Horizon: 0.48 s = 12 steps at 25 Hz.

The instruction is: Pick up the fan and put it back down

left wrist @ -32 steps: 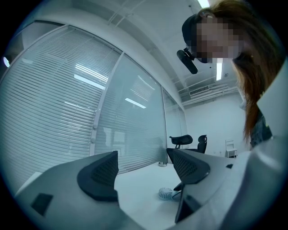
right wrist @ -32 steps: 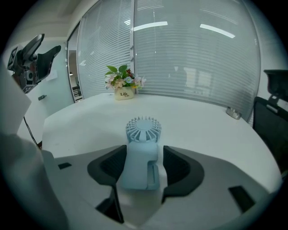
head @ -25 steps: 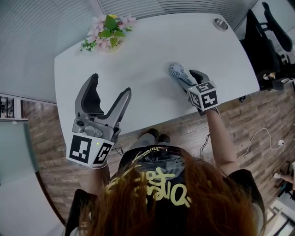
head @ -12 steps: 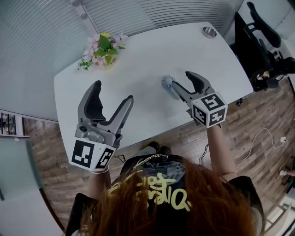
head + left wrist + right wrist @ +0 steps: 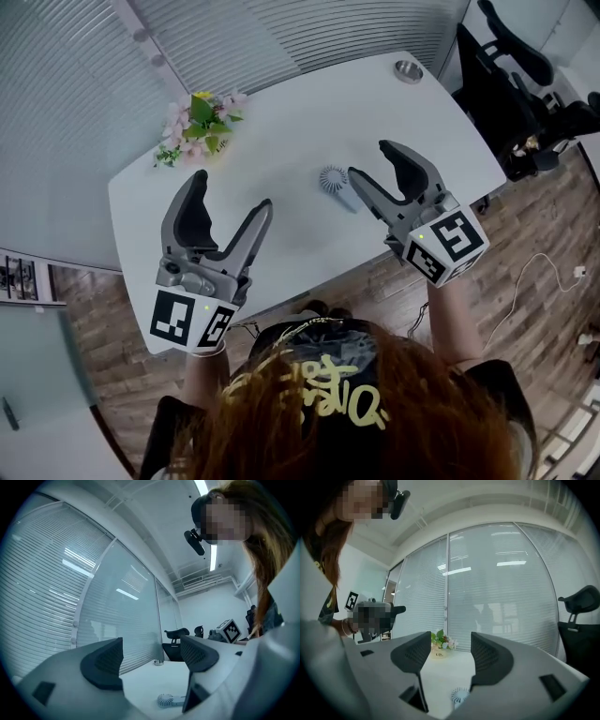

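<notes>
A small white hand-held fan (image 5: 335, 183) lies flat on the white table (image 5: 281, 122), its round head toward the flowers and its handle toward the table's near edge. The fan (image 5: 167, 700) shows low between the jaws in the left gripper view, and the fan (image 5: 460, 696) appears again in the right gripper view. My right gripper (image 5: 382, 161) hangs open in the air to the right of and above the fan, holding nothing. Over the table's near left edge, my left gripper (image 5: 230, 194) is also raised and open, with nothing between its jaws.
A pot of pink flowers with green leaves (image 5: 195, 125) stands at the table's far left. A small metal dish (image 5: 408, 71) sits near the far right corner. Black office chairs (image 5: 511, 66) stand right of the table. Frosted glass walls with blinds run behind.
The right gripper has lifted up and away from the fan, which stays lying on the table. The left gripper has risen slightly. Both stay open.
</notes>
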Motion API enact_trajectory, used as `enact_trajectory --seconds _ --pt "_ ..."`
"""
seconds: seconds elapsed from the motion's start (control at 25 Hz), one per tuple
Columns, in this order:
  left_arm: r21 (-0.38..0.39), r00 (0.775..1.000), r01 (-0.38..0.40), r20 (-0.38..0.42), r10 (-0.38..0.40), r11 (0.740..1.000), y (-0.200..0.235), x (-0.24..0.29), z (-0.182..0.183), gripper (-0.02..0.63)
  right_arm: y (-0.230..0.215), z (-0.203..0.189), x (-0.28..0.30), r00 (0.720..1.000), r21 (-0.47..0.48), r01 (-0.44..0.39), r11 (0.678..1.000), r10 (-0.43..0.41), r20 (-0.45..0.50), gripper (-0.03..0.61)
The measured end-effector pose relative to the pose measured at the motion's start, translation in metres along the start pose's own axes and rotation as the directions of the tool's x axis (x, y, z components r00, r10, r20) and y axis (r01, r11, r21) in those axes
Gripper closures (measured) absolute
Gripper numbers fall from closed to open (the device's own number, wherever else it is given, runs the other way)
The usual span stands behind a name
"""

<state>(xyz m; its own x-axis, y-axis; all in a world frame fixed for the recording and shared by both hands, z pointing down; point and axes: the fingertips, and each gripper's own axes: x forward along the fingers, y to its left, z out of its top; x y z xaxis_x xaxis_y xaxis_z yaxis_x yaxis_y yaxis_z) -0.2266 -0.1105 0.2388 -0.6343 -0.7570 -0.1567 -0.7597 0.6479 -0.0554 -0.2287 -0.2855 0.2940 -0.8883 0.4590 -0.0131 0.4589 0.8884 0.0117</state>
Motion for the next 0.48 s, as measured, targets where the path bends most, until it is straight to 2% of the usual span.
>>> enact_trajectory --seconds 0.2,0.48 --pt "0.007 1.000 0.006 0.020 -0.006 1.000 -0.003 0.000 0.008 0.235 0.008 0.030 -0.016 0.995 0.002 -0.003 1.000 0.003 0.101 0.328" --pt "-0.002 1.000 0.011 0.021 -0.011 1.000 0.000 -0.001 0.007 0.235 0.010 0.040 -0.025 0.991 0.008 0.014 1.000 -0.015 0.136 0.328"
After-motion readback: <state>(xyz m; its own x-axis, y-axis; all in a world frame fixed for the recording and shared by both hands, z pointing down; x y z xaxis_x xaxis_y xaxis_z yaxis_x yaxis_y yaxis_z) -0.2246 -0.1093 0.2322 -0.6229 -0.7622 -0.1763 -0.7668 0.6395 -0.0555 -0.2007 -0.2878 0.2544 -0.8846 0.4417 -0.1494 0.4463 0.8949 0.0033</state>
